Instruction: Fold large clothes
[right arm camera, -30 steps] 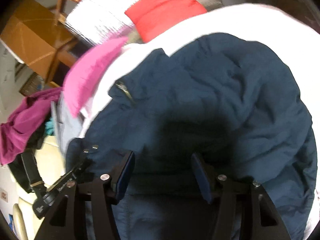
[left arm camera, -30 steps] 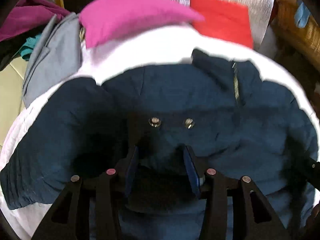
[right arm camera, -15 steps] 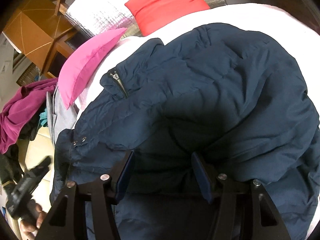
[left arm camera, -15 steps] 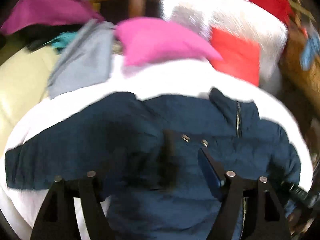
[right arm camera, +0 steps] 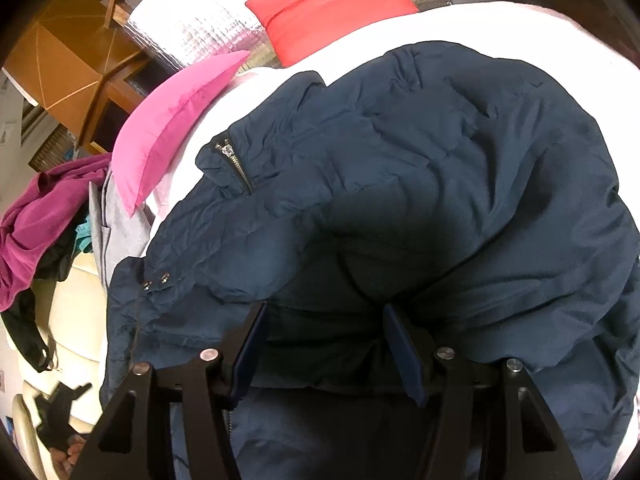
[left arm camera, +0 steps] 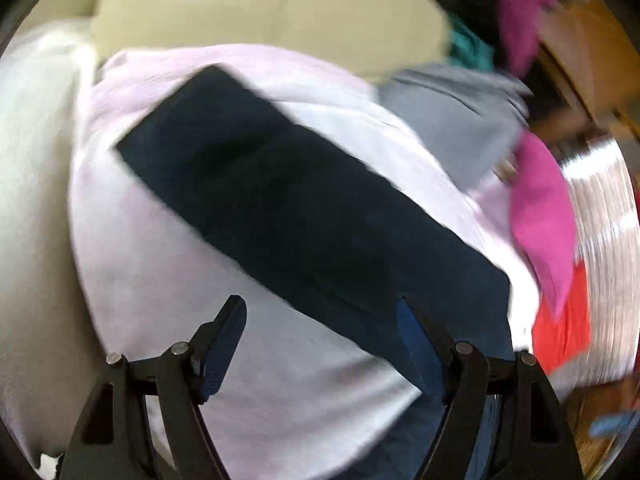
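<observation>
Navy jacket (right arm camera: pixel 420 200) sleeve newly outstretched.

The left gripper (left arm camera: pixel 320 344) is showing black arms and blue pads (left arm camera: pixel 224 344). The right gripper (right arm camera: pixel 326 350) is looking the same. Round silver screws (right arm camera: pixel 444 353) are shining on both.

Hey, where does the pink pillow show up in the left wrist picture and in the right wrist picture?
Left wrist: pink pillow at the right edge, blurred, just right of the navy jacket.
Right wrist: pink pillow upper left, beside the jacket's zipped collar.
Shared landmark: the red cushion against the silver quilted backing, next to the pillow in both.
</observation>
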`<state>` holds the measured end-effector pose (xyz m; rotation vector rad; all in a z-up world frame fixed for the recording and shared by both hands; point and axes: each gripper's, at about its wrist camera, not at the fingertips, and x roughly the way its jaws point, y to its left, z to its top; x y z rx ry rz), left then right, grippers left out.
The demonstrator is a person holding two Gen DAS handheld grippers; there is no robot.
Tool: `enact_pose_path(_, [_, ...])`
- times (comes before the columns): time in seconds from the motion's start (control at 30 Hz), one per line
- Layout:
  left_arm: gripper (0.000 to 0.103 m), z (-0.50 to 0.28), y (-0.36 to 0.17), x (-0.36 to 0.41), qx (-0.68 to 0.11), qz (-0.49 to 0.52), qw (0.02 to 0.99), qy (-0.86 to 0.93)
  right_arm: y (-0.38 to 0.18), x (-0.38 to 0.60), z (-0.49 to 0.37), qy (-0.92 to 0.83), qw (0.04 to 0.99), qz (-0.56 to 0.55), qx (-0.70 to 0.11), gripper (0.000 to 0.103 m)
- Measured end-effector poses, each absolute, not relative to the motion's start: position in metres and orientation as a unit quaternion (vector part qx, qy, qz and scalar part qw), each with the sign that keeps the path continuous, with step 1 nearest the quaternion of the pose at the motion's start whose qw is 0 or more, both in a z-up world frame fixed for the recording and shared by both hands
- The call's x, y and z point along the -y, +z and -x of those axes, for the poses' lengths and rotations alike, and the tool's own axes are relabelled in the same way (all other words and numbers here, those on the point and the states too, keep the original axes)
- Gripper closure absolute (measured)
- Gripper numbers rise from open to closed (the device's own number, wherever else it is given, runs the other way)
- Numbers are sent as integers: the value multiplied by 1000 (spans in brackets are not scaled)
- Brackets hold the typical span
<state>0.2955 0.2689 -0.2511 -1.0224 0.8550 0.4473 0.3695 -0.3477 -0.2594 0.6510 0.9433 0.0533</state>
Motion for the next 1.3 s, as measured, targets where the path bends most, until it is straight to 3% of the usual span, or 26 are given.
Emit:
enact_pose_path(0.3, [29, -282, -294, -315, -370, 572, 699, 219, -261, 354, -367, 41, 837, -318, -443, 39])
enact_pose_path(0.4, [42, -288, -292, -318, -362, 565, 706, 226, -261, 354, -366, 43, 838, -319, -442, 39])
enact_pose_path(0.57, [81, -288, -293, -336, -346, 571, 714, 212, -261, 354, -364, 47, 839, -321, -437, 38])
enact_pose_path(0.63, [90, -288, -283, -335, -331, 560, 730, 210, -262, 355, -364, 51, 839, -322, -436, 38])
enact_pose_path(0.8, [93, -298, -208, -294, -303, 425, 827, 207, -260, 364, -359, 60, 828, -356, -429, 38])
enact_pose_path(1.03, [94, -317, -92, -167, -239, 249, 936, 74, -241, 389, -325, 63, 843, -379, -377, 35])
enact_pose_path(1.17, [94, -328, -64, -80, -237, 177, 955, -24, -226, 409, -306, 62, 854, -377, -353, 34])
enact_pose_path(1.3, [95, -342, -72, 11, -271, 127, 946, -122, -217, 433, -288, 50, 858, -380, -341, 31])
